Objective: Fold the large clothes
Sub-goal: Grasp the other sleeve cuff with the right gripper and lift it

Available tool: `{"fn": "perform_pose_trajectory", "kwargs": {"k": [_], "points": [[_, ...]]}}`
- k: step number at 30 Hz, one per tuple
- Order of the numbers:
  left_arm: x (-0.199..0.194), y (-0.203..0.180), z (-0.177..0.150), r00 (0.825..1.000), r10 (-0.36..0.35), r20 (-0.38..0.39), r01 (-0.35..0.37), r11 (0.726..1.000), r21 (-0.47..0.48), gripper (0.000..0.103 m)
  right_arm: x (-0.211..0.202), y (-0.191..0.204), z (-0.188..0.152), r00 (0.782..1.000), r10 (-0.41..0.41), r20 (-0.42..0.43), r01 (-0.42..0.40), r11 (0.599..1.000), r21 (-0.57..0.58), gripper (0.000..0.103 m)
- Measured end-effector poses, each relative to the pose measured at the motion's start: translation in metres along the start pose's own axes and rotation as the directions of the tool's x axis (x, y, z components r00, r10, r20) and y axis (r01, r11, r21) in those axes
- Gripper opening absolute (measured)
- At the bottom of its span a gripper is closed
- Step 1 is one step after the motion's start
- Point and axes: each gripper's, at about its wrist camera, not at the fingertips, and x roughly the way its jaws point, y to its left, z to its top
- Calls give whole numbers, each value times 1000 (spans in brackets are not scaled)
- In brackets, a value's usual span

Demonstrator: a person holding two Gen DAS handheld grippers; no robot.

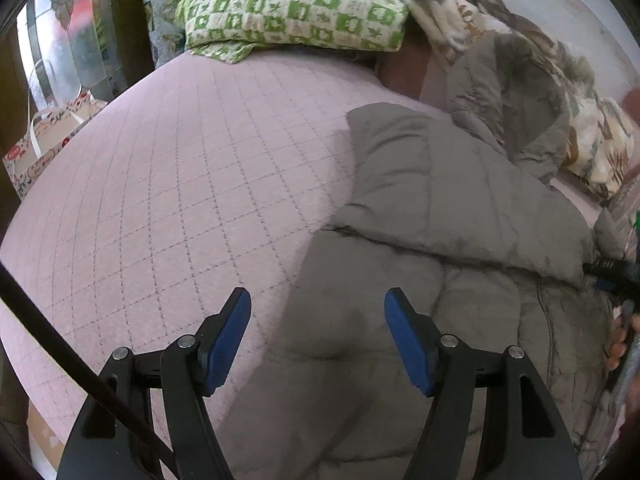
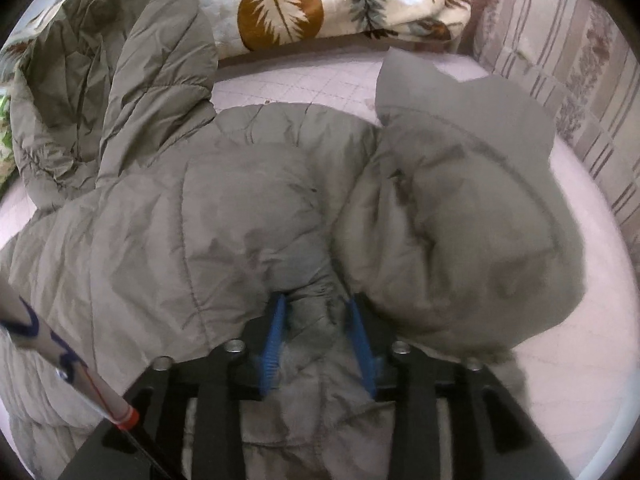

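A large grey-olive puffer jacket (image 1: pixel 440 240) lies on a pink quilted bed (image 1: pixel 180 184). One sleeve (image 1: pixel 420 168) is folded across its body. My left gripper (image 1: pixel 318 304) is open and empty, hovering above the jacket's left edge. In the right wrist view my right gripper (image 2: pixel 316 312) is shut on a bunched fold of the jacket (image 2: pixel 240 208). The other sleeve (image 2: pixel 460 200) is lifted and blurred on the right. The hood (image 2: pixel 100 80) lies at the far left.
A green checked pillow (image 1: pixel 292 4) sits at the head of the bed. A leaf-print blanket (image 2: pixel 320 0) lies beyond the jacket. A striped upholstered chair (image 2: pixel 560 80) stands at the right. A patterned box (image 1: pixel 40 144) is beside the bed's left edge.
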Motion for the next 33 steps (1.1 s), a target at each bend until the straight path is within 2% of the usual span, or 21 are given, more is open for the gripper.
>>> {"fn": "perform_pose_trajectory", "kwargs": {"k": [2,4,7,9,11,13,15,17,20,24,29,33], "points": [[-3,-8,-5,1000,-7,1,7,1000,19,68,-19,-9,1,999,50,17,-50,999,17,56],[-4,-17,-11,1000,-16,0,16,998,54,68,-46,-27,-2,989,131,65,-136,989,64,61],[-2,-31,-23,1000,5,5,-5,994,113,68,-86,-65,-7,959,253,124,-266,958,108,65],[2,-39,-31,1000,18,-6,-17,989,146,68,-105,-95,-9,949,276,152,-296,946,131,66],[7,-47,-40,999,32,-11,-29,985,171,68,-112,-135,-8,957,233,172,-262,950,169,68],[7,-54,-48,997,68,36,-74,977,199,70,-104,-172,-6,973,160,165,-195,956,221,68],[7,-59,-53,994,88,69,-101,970,221,70,-88,-211,-7,981,132,142,-170,937,305,68],[10,-63,-58,989,109,98,-130,964,233,72,-66,-250,-10,983,134,125,-175,892,418,68],[14,-66,-62,982,138,131,-166,958,236,77,-38,-284,-8,976,171,132,-215,830,514,68],[18,-68,-62,975,166,148,-197,952,233,80,-5,-300,18,961,219,172,-278,786,553,68],[23,-67,-61,974,172,145,-200,957,210,85,33,-300,56,949,243,202,-316,762,565,62],[24,-67,-60,974,170,150,-199,959,204,86,61,-299,81,948,244,205,-319,752,577,62]]}}
